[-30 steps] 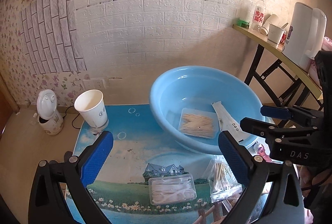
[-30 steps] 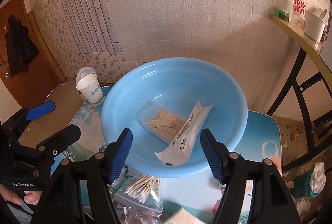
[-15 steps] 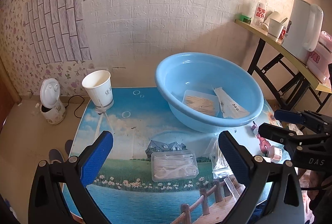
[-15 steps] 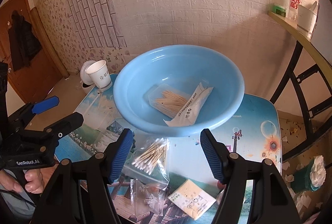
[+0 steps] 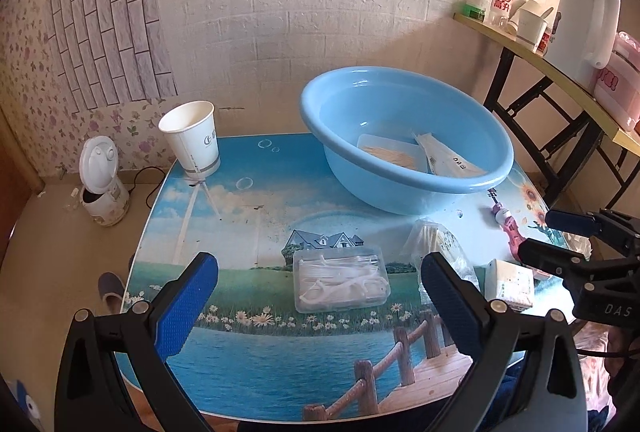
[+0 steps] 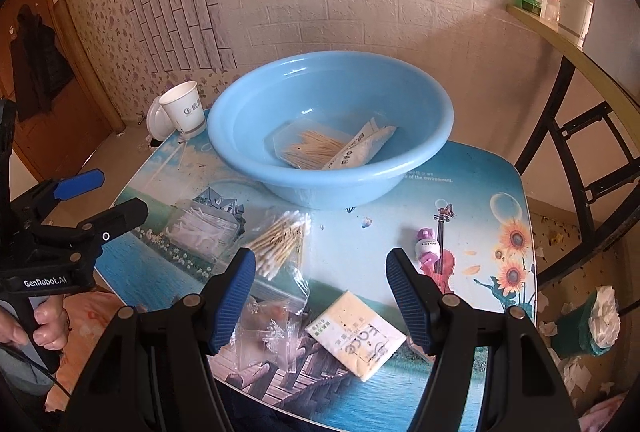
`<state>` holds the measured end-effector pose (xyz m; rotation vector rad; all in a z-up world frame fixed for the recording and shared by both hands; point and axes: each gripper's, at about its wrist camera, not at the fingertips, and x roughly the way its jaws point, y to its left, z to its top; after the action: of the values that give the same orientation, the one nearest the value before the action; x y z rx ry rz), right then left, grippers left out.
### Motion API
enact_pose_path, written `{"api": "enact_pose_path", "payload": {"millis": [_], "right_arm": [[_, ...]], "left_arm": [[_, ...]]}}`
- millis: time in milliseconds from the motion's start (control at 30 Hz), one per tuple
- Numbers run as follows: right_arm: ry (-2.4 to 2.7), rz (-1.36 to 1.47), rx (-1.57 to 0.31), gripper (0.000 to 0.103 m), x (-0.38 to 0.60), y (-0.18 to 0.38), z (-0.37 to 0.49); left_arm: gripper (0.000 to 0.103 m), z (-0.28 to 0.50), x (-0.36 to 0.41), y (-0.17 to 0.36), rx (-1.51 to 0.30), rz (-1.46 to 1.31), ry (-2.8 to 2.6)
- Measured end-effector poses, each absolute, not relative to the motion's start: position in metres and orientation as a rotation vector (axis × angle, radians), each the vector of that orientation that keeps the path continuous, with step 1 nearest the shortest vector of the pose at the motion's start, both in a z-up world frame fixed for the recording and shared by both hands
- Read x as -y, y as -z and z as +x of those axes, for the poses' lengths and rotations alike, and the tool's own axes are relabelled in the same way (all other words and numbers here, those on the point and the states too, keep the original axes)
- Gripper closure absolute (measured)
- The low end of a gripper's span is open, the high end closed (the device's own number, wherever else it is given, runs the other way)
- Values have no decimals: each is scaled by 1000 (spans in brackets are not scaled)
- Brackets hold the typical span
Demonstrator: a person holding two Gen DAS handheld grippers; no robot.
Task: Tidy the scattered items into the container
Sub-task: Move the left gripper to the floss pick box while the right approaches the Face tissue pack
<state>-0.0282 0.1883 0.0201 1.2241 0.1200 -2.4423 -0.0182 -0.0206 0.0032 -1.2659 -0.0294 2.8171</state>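
A light blue basin (image 5: 404,168) (image 6: 332,184) stands at the back of the table and holds a clear box of toothpicks (image 6: 310,148) and a white sachet (image 6: 358,148). On the table lie a clear box of floss picks (image 5: 340,282) (image 6: 204,228), a bag of cotton swabs (image 6: 280,240) (image 5: 436,244), a small clear bag (image 6: 272,324), a tissue pack (image 6: 356,336) (image 5: 510,282) and a pink tube (image 6: 426,248) (image 5: 508,228). My left gripper (image 5: 316,308) is open and empty above the floss box. My right gripper (image 6: 320,300) is open and empty above the tissue pack.
A paper cup (image 5: 192,140) stands at the table's back left corner. A small white appliance (image 5: 102,184) sits on the floor to the left. A side shelf (image 5: 560,68) with a kettle and bottle is at the right. Litter lies on the floor at the right.
Both grippers have drawn back and up from the basin toward the table's front edge. The sachet stays in the basin. More loose items have come into view.
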Motion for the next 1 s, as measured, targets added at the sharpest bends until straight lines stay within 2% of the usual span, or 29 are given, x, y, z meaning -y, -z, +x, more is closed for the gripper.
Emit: {"api": "enact_pose_path", "payload": {"millis": [1000], "right_arm": [[2412, 1336, -229, 34, -193, 19, -16]], "left_arm": [[1, -17, 16, 33, 16, -1396, -2749]]}}
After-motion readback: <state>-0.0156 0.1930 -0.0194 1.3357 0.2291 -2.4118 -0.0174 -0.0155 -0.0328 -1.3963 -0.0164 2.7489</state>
